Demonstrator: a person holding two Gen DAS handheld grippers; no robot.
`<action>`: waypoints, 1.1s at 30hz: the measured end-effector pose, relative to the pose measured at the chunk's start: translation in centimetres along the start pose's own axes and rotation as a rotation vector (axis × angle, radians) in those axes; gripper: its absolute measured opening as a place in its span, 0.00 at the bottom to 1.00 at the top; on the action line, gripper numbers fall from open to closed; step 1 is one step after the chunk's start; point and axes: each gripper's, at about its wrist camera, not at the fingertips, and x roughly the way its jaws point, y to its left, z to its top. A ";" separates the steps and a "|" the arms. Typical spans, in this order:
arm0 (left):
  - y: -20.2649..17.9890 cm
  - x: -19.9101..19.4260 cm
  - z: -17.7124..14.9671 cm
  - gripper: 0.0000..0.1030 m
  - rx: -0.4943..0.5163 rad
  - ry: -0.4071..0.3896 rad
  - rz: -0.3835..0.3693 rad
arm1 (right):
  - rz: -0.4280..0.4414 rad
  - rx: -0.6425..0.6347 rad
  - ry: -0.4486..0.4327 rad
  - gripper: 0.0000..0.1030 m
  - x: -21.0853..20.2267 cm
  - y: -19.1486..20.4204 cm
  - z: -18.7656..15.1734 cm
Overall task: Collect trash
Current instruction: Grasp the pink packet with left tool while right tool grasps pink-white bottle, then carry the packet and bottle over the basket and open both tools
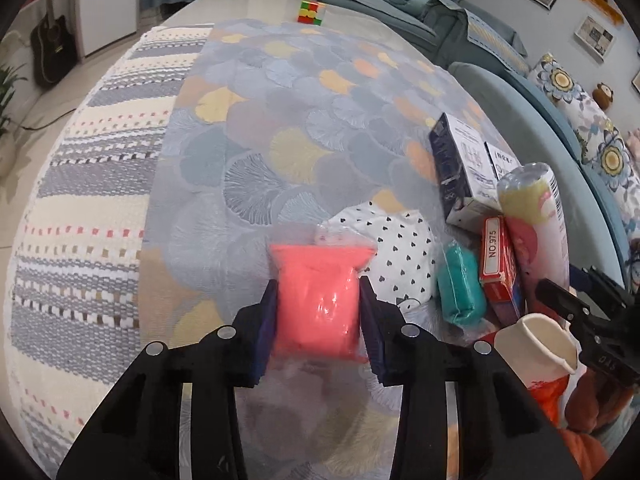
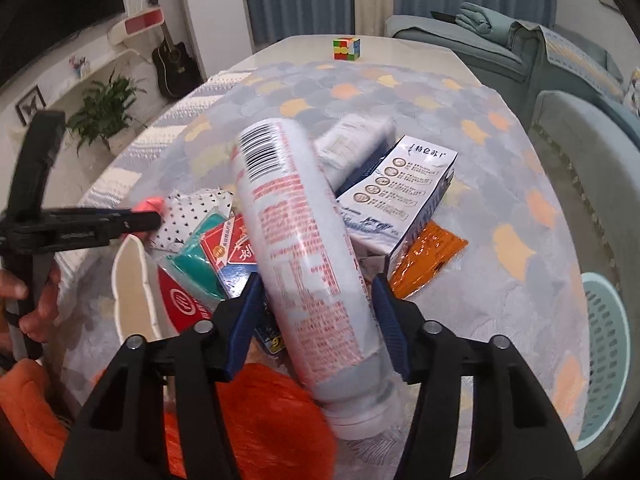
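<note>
Fingers of the right gripper (image 2: 318, 316) clamp the white bottle (image 2: 304, 248) across its body, cap toward the camera, long axis running away over the trash pile; the mesh basket (image 2: 606, 344) lies well off to its right, beside the table. Left gripper (image 1: 318, 320) pinches the pink bag (image 1: 320, 300), farther from that basket.
</note>
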 end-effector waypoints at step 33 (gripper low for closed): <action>-32.8 -6.8 7.3 0.34 0.531 -0.292 -0.333 | -0.373 0.437 -0.299 0.44 -17.4 -20.5 -2.1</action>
